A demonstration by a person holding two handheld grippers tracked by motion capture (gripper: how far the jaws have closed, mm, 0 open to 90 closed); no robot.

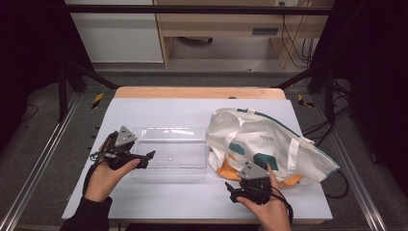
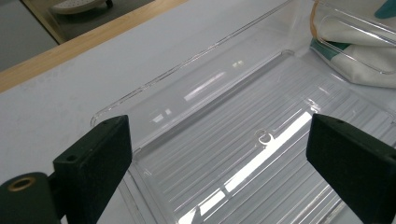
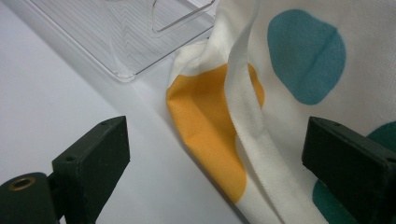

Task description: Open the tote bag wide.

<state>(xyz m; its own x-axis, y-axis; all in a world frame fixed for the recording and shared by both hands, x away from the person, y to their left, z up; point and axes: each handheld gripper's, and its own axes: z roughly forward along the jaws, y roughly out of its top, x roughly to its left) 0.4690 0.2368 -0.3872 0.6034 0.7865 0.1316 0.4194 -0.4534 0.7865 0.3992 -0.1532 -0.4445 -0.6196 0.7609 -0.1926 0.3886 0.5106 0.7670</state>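
Note:
A clear plastic bin (image 1: 169,153) sits empty in the middle of the white table. A white tote bag (image 1: 262,139) with teal and orange patches lies against the bin's right side. My left gripper (image 1: 146,160) hovers open over the bin's left end. In the left gripper view, this gripper (image 2: 219,140) has its jaws wide apart above the ribbed bin floor (image 2: 243,154). My right gripper (image 1: 232,191) is open near the bag's front left corner. In the right gripper view, its jaws (image 3: 215,135) frame the bag's strap (image 3: 247,116) and an orange patch (image 3: 205,121), touching neither.
The white table top (image 1: 159,113) has a wooden strip (image 1: 199,92) along its far edge. A black frame and cables stand around the table. The bin's near corner (image 3: 123,74) lies close to the bag in the right gripper view.

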